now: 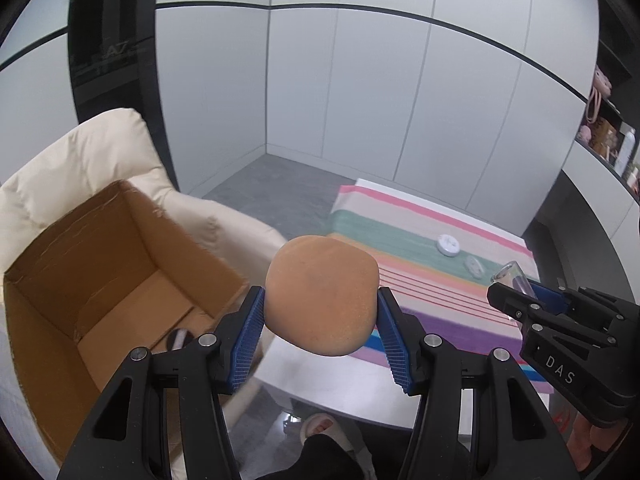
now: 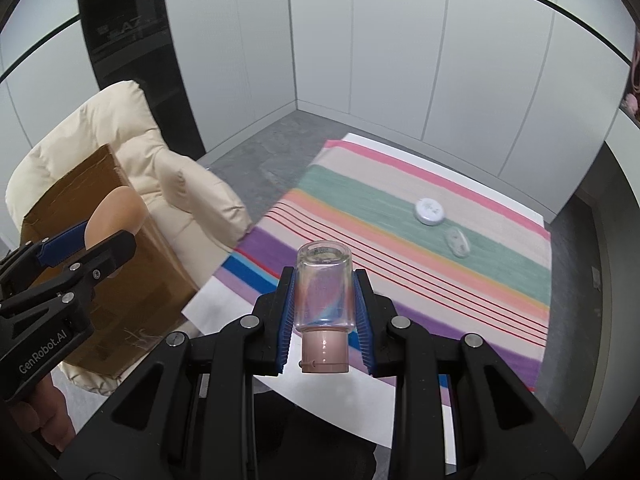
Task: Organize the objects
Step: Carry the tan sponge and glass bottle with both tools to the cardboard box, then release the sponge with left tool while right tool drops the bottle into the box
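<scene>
Beside the cardboard box, left hand-held gripper clamps sponge.

The left gripper is a black plastic frame with triangular cut-outs, silver round screw heads at its joints, and blue ribbed pads on its fingers; seen from the other camera its side bears white "GenRobot.AI" lettering. The right gripper is built alike, with the same blue ribbed fingers and silver screws, and shows white "DAS" letters on its side.

box contents mostly hidden, possibly a lid
</scene>
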A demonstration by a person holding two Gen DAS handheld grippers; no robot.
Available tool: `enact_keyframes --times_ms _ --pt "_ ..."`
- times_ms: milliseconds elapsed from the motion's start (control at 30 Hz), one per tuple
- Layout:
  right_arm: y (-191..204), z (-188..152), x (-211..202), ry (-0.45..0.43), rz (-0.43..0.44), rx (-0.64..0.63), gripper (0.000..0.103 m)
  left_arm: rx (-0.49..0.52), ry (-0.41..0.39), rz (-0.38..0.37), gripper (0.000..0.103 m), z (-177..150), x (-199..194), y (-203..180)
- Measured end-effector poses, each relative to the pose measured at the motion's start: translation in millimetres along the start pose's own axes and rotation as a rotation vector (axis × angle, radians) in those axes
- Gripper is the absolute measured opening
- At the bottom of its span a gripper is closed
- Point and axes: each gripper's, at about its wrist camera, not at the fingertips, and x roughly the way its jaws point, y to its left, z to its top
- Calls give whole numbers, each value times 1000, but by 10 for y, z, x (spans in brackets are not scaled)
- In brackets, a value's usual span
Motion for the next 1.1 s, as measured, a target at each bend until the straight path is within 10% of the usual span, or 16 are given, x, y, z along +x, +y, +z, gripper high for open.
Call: enact_keyframes --times_ms 1100 --pt "1732 200 97 -30 175 -235 29 -182 -14 196 57 -295 -438 1490"
